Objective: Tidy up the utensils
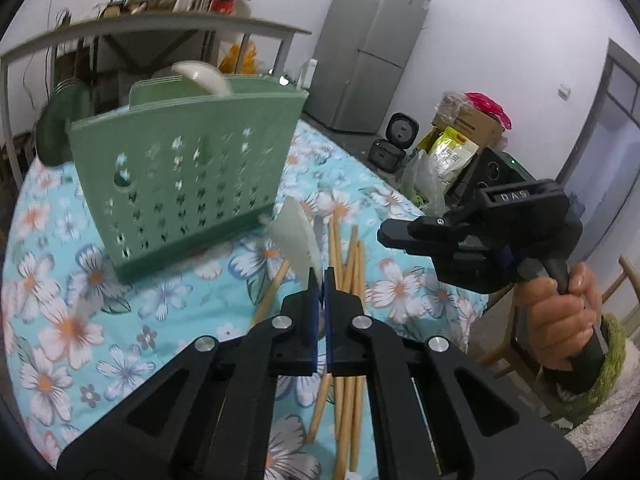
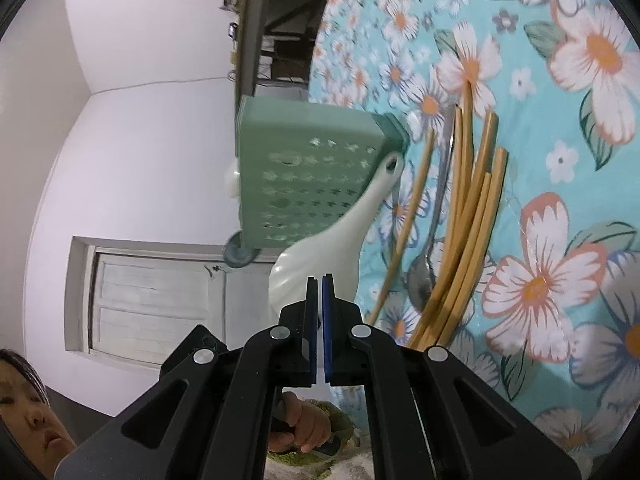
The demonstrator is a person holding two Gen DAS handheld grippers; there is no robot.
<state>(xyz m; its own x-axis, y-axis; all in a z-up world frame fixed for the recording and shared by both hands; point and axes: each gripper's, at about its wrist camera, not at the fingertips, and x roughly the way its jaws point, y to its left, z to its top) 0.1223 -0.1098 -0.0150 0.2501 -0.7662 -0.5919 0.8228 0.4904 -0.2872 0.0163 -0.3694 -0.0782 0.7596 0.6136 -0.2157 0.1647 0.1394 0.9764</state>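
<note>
Plainly clenched on the wide bowl end of the white spoon [image 1: 294, 236]: left claw [image 1: 319, 280], holding it clear of the table [image 1: 80, 320]. Pressed closed as well, but on nothing: right claw [image 1: 386, 236], with its tips just beside the spoon on the right flank.

Ahead and to the left of the left claw, upright on the flowered cloth: holder [image 1: 180, 168], with a stored spoon [image 1: 204, 76] poking above the rim. Seen from the right wrist, runs lengthwise away from the claw toward the holder's foot, handle end forward and lower than the bowl. Nearer by the left hand, and carried by that hand alone.

Probably next: up over the rim, then handle-first down into the open top. Calls for raising the spoon well above the rim and tipping the handle down, being aimed for now at the pierced wall and not at the opening. Cannot tell from here which compartment would suit.

As for room: open air above the holder, and shelf [image 1: 160, 28] well behind it. Crowded on the right by the right claw; better to hold that one back. Below, lying loose in a fan near the table's edge and not yet sorted: chopsticks [image 1: 348, 264] and a steel spoon [image 2: 422, 280]. Worth passing well over these with the low handle end.
</note>
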